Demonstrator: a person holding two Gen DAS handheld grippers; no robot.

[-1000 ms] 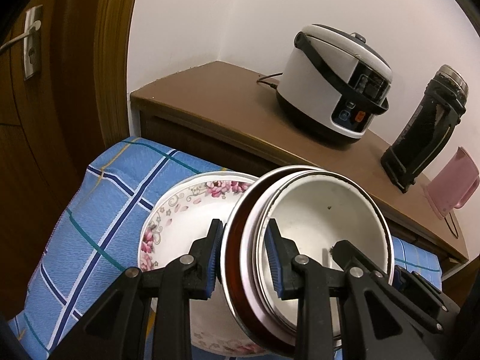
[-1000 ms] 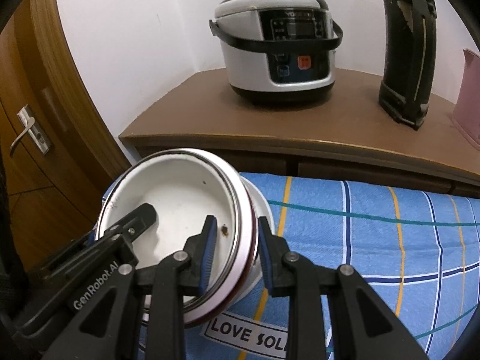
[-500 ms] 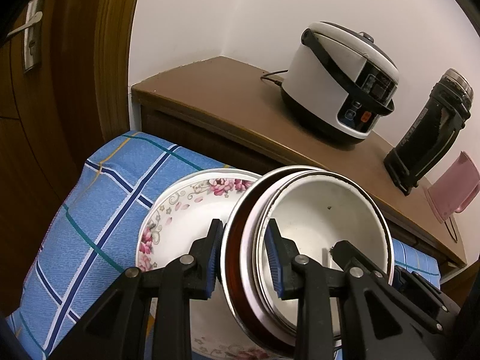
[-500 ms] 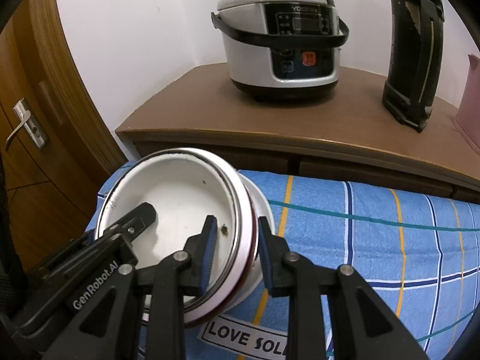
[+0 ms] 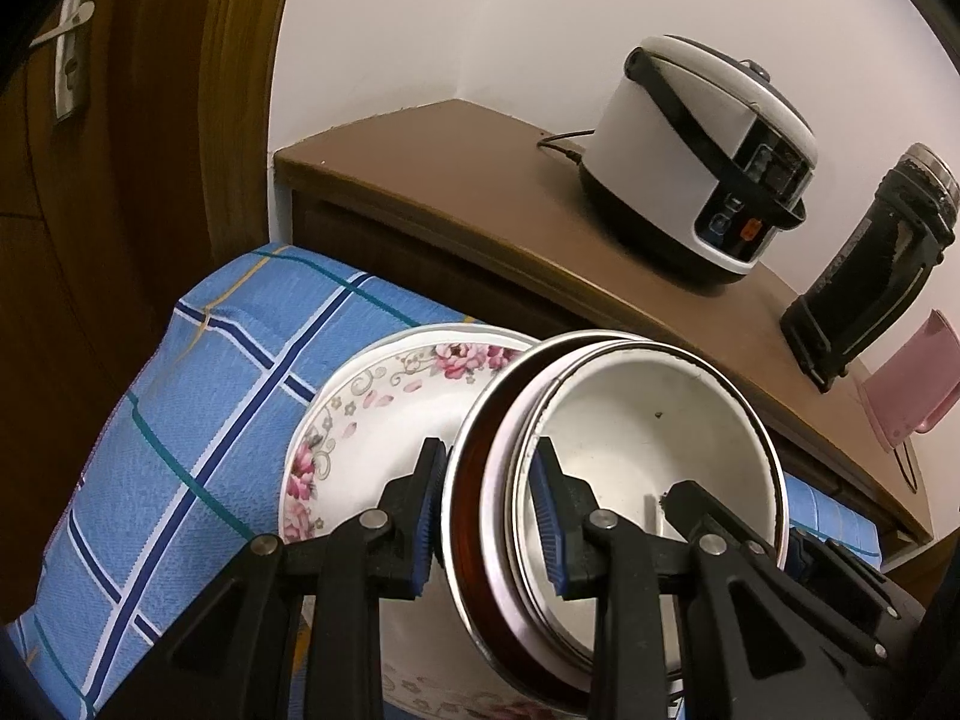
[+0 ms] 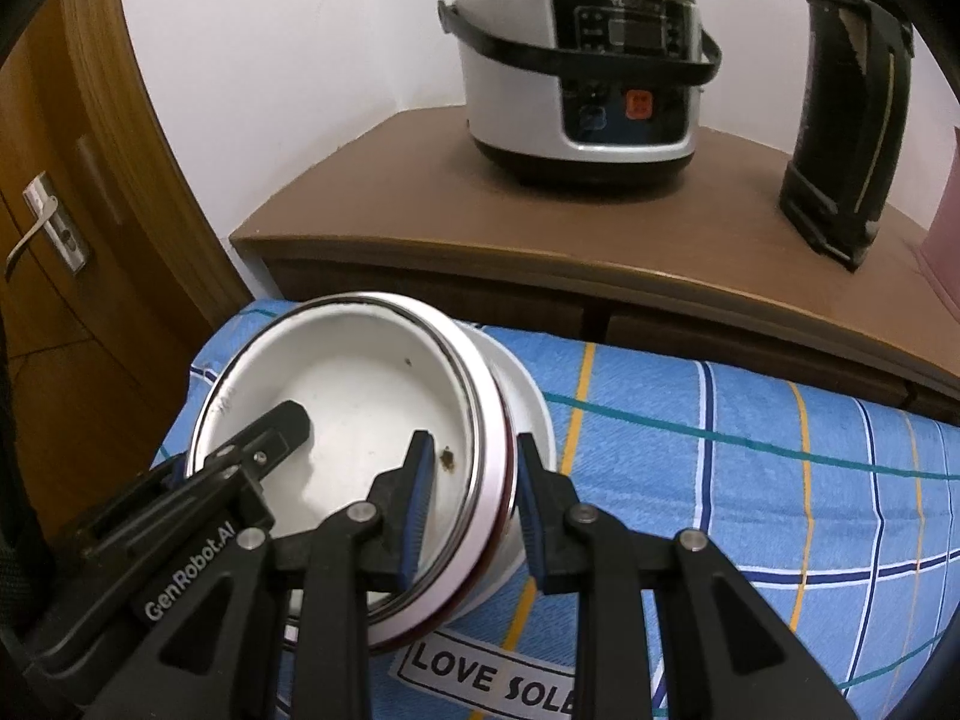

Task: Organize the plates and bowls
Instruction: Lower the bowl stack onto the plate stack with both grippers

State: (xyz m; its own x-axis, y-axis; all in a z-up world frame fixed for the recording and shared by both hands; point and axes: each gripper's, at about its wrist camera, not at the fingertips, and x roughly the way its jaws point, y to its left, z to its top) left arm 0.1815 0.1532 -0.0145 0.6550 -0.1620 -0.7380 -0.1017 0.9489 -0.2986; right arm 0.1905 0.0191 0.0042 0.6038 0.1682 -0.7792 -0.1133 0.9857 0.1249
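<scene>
Both grippers clamp opposite sides of the same stack of bowls (image 5: 654,456). The left gripper (image 5: 489,525) has its jaws closed down on the near rim, one pad inside the top bowl and one outside. The right gripper (image 6: 471,507) pinches the opposite rim the same way. The stack hangs tilted just above the flowered plate (image 5: 384,420), which lies on the blue checked cloth (image 5: 198,396). The bowls look like enamel or glazed ware: stiff, smooth, probably slippery, likely to chip if knocked. Nested bowls can slide apart, so a pinch across all the rims seems safest. Behind the plate, a rice cooker (image 6: 576,60) stands on the cabinet (image 6: 420,192).
</scene>
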